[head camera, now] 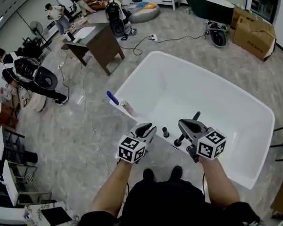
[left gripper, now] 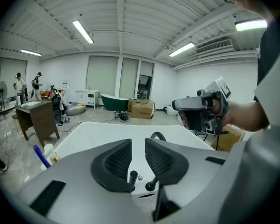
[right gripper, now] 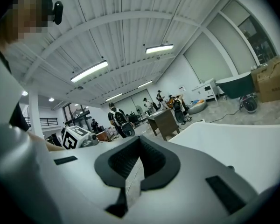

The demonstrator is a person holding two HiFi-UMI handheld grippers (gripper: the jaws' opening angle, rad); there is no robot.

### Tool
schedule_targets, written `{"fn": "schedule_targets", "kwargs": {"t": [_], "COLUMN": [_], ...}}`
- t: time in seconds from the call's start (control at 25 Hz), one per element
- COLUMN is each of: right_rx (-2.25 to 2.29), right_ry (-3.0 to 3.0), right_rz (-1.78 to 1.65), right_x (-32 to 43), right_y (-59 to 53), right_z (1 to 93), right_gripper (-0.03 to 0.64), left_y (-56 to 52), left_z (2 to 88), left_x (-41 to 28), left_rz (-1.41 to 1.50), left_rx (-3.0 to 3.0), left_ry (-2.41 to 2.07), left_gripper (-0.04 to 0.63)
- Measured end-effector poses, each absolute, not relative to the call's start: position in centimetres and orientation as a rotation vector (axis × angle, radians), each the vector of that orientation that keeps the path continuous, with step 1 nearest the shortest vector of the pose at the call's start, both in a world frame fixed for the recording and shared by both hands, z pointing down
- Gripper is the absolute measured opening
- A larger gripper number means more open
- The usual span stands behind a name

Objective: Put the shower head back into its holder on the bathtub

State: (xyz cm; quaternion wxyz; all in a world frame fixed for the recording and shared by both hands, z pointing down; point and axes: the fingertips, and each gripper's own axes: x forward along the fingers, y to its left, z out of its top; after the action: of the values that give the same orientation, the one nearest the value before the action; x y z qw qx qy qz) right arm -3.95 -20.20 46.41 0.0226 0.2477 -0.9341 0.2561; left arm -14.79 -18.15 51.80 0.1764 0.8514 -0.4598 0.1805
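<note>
A white bathtub [head camera: 254, 173] lies in front of me, with black fittings on its near rim. A short black knob [head camera: 165, 132] stands there, and beside it a slanted black handle [head camera: 179, 140] that looks like the shower head in its holder; its upper part is hidden behind my right gripper. In the left gripper view both posts [left gripper: 151, 185] show below the jaws, with a curved black spout [left gripper: 157, 135] behind them. My left gripper [head camera: 150, 127] [left gripper: 138, 141] hovers above the rim, open with a narrow gap and holding nothing. My right gripper [head camera: 185, 123] [right gripper: 140, 141] hangs above the handle, its tips together, holding nothing.
A blue stick-like item [head camera: 112, 98] and a small bottle [head camera: 126, 107] sit on the tub's left rim. On the floor beyond are a brown desk [head camera: 101, 41], cardboard boxes [head camera: 254, 34], a dark green tub [head camera: 207, 4], cables, and several people at the left.
</note>
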Motion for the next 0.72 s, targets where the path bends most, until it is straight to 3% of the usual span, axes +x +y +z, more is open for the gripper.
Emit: {"fn": "schedule_targets", "kwargs": {"t": [0.2,0.72], "right_rx": [0.745,0.806], "right_ry": [-2.895,-2.911], "right_rz": [0.631,0.376], "right_x": [-8.2,-18.5], "right_y": [-19.9,-16.7], "right_z": [45.3,40.3], "right_gripper": [0.015,0.015], "left_y": [-16.8,-14.5], "left_z": [49.1,42.8], "left_x": [-18.9,-31.8], "left_rz": [0.397,0.154], "left_rx": [2.399,2.295], "left_ry": [-1.377,-1.735], "left_gripper": [0.045,0.017]}}
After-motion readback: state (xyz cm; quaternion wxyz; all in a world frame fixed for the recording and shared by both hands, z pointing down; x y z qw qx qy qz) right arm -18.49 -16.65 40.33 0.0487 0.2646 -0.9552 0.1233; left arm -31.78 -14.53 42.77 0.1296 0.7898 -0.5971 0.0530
